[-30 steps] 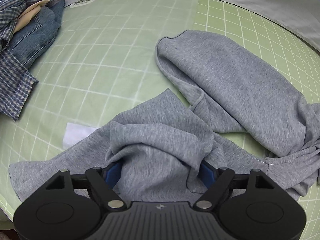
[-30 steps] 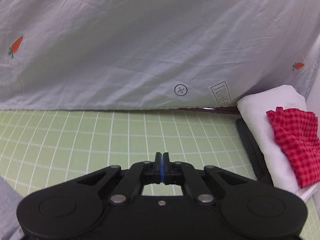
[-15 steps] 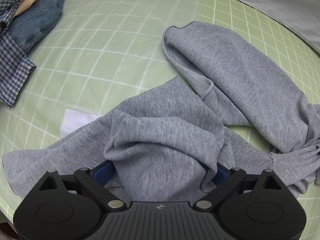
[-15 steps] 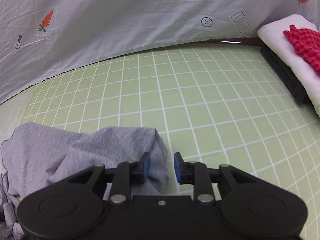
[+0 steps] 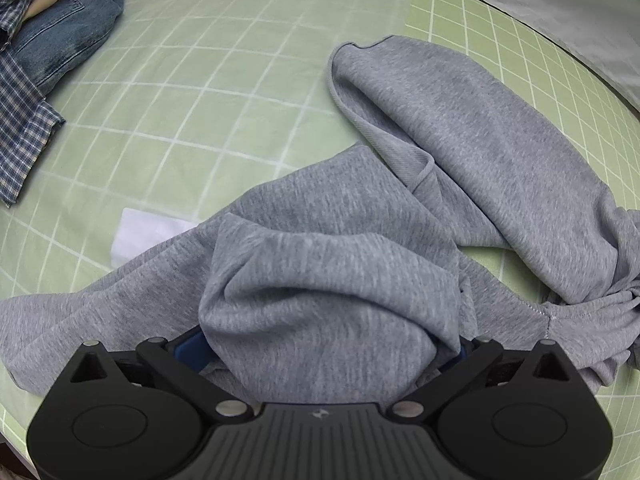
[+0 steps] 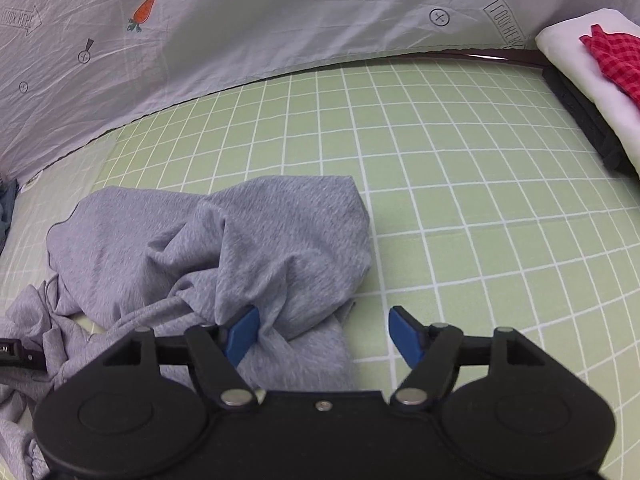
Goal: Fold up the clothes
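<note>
A grey sweatshirt (image 5: 460,140) lies crumpled on the green checked sheet (image 5: 224,80). In the left wrist view a thick bunch of its fabric rises between the jaws of my left gripper (image 5: 326,352), which stand wide apart; the blue pads (image 5: 192,350) show only at the edges of the bunch. In the right wrist view the same sweatshirt (image 6: 260,240) lies at the left and centre. My right gripper (image 6: 324,334) is open low over its right-hand edge. One fold presses against the left pad (image 6: 242,334), and the right pad is over bare sheet.
Blue jeans (image 5: 68,36) and a blue plaid shirt (image 5: 20,132) are piled at the far left. A white patch (image 5: 144,236) lies beside the sweatshirt. A grey printed backdrop (image 6: 280,20) closes the far side. At the right, a red checked cloth (image 6: 616,60) rests on folded white fabric (image 6: 568,56).
My right gripper, shut and facing the backdrop a second ago, has tipped down to the sweatshirt and opened wide. My left gripper's jaws have spread further around the fabric bunch.
</note>
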A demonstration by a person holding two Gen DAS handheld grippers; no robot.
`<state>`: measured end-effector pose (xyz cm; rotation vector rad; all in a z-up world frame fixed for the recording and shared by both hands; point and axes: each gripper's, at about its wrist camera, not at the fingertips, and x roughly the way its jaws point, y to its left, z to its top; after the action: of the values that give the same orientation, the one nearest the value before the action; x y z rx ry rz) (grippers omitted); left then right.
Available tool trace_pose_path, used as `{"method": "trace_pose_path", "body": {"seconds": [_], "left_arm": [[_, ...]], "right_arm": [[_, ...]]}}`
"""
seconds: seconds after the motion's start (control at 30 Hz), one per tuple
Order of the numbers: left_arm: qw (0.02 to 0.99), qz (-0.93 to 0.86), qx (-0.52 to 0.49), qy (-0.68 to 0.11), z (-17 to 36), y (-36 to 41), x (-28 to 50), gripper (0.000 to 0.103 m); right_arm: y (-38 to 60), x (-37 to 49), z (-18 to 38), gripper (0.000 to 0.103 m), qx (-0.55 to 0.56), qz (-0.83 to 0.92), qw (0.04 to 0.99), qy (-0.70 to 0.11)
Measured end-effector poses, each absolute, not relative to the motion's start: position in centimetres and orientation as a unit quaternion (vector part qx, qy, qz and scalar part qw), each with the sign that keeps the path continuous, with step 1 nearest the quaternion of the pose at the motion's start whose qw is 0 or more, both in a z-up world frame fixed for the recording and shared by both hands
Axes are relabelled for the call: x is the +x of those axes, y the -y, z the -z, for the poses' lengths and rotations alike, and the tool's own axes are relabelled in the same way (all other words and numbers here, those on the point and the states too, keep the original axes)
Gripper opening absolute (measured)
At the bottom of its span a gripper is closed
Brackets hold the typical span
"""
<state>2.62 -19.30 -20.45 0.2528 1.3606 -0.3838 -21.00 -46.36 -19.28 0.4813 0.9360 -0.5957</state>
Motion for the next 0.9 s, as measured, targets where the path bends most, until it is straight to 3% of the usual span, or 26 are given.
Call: {"method": "trace_pose_path", "body": {"seconds": [0.1,0.17,0.23,0.27,0.37,0.57,0.8,0.9], "left_arm": [[0.755,0.174,0.116,-0.622,20.4,19.3,2.5,0.103],[0.756,0.172,0.115,-0.621,20.4,19.4,2.5,0.103],[0.755,0.171,0.115,-0.622,20.3,19.7,2.4,0.103],[0.754,0.17,0.115,-0.624,20.3,19.7,2.5,0.103],[0.75,0.166,0.115,-0.629,20.3,19.8,2.7,0.103],[0.746,0.163,0.113,-0.636,20.1,20.7,3.2,0.103],[0.745,0.166,0.113,-0.636,19.9,21.6,3.5,0.103],[0.747,0.167,0.113,-0.634,19.8,21.4,3.3,0.103]], "right_arm": [[46.0,-20.2,20.4,0.069,0.227,0.264,0.819,-0.456],[46.3,-19.6,21.1,0.055,0.235,0.251,0.817,-0.463],[46.9,-19.0,21.3,0.048,0.236,0.244,0.82,-0.46],[47.2,-18.7,21.3,0.037,0.235,0.242,0.823,-0.457],[48.0,-17.8,21.3,0.023,0.231,0.237,0.83,-0.449],[51.5,-12.9,20.9,0.011,0.17,0.23,0.852,-0.438],[55.5,-4.8,18.6,0.004,0.093,0.267,0.873,-0.397],[56.3,-4.7,17.7,0.006,0.142,0.263,0.874,-0.382]]}}
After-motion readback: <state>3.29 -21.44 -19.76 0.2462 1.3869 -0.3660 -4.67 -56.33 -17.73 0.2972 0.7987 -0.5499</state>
